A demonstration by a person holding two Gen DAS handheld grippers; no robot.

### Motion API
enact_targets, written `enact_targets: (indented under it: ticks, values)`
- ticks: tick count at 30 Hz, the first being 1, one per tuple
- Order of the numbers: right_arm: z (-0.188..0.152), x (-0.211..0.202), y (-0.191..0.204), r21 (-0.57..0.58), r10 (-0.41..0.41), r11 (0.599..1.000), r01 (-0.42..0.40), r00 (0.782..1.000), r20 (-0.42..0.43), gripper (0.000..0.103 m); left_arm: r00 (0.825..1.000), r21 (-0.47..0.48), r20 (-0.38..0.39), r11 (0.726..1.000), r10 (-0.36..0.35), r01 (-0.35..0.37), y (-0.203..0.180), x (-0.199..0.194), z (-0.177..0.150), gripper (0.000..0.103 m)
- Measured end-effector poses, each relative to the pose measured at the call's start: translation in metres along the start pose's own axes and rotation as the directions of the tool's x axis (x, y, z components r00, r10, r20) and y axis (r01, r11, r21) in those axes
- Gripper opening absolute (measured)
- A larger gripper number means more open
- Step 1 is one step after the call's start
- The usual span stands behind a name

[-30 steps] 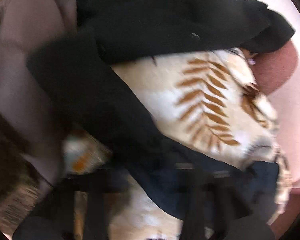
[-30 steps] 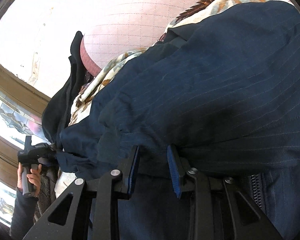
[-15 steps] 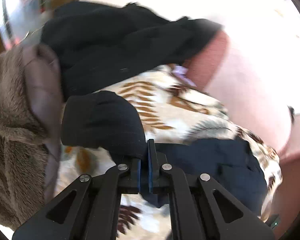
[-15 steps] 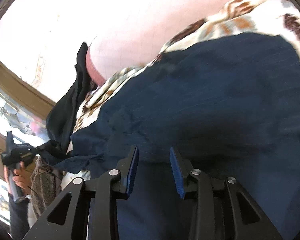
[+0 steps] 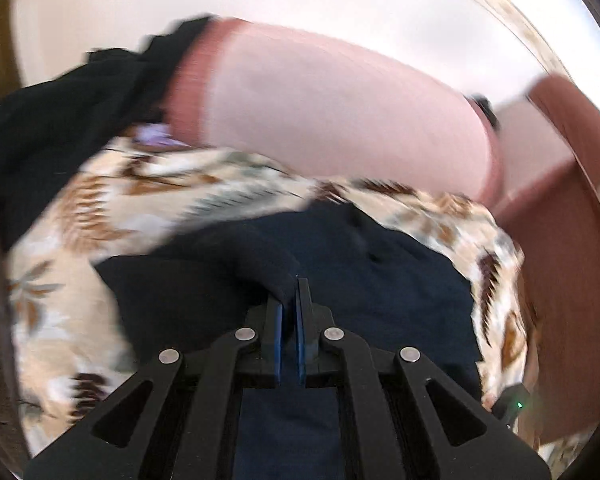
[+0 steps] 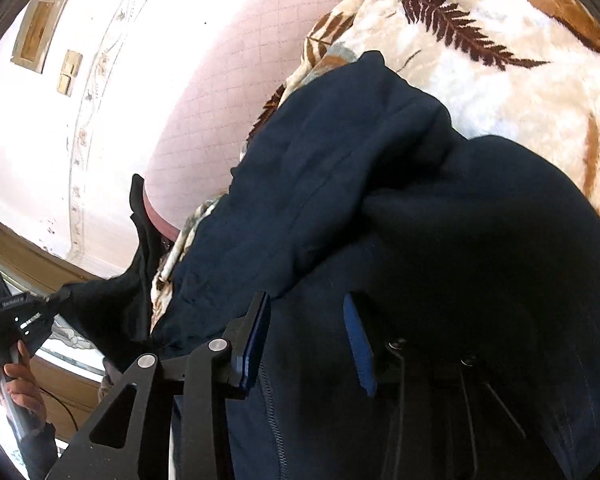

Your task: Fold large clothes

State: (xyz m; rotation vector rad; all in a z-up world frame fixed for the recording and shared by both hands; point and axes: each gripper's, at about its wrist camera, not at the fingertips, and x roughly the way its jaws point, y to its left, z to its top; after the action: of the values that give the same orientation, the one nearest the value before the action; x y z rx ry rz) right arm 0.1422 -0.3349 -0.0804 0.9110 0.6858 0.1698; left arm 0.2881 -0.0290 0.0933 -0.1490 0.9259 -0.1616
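A large navy pinstriped garment (image 5: 380,280) lies on a leaf-patterned blanket (image 5: 148,200). My left gripper (image 5: 288,304) is shut on a dark fold of the navy garment (image 5: 256,256) and holds it over the cloth. My right gripper (image 6: 306,332) is open, its blue pads (image 6: 256,336) standing apart over the navy garment (image 6: 340,200) near its zip. A fold of the cloth drapes over the right finger. The left gripper also shows far left in the right wrist view (image 6: 16,312), held in a hand.
A pink quilted headboard or cushion (image 5: 340,120) stands behind the blanket. Black clothes (image 5: 60,120) are heaped at the left. A brown wooden edge (image 5: 572,184) runs at the right. The blanket (image 6: 500,60) spreads beyond the garment.
My left gripper has swung right with the dark fold, from over the blanket to over the navy garment. My right gripper has opened wider and the garment has bunched over it.
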Motion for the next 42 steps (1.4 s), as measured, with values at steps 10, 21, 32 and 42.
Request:
enact_targets:
  ticks: [10, 21, 32, 42]
  values:
    - [0.001, -0.006, -0.01, 0.052, 0.017, 0.999, -0.015, 0.999, -0.03, 0.041, 0.968, 0.083, -0.252, 0.996, -0.003, 0.025, -0.102, 0.144, -0.072, 0.004]
    - [0.002, -0.006, 0.001, 0.021, -0.006, 1.0, 0.006, 1.0, -0.024, 0.044, 0.968, -0.045, -0.211, 0.99, -0.137, 0.13, -0.041, 0.085, -0.11, 0.056]
    - [0.019, 0.048, 0.075, -0.082, 0.057, 0.995, -0.064, 0.995, -0.085, 0.056, 0.987, -0.265, -0.139, 0.964, -0.078, 0.039, 0.073, 0.08, -0.136, 0.056]
    - [-0.008, 0.106, 0.142, -0.361, -0.208, 0.917, 0.168, 0.975, -0.075, 0.017, 0.985, -0.301, -0.144, 0.952, -0.098, 0.051, 0.089, 0.09, -0.131, 0.056]
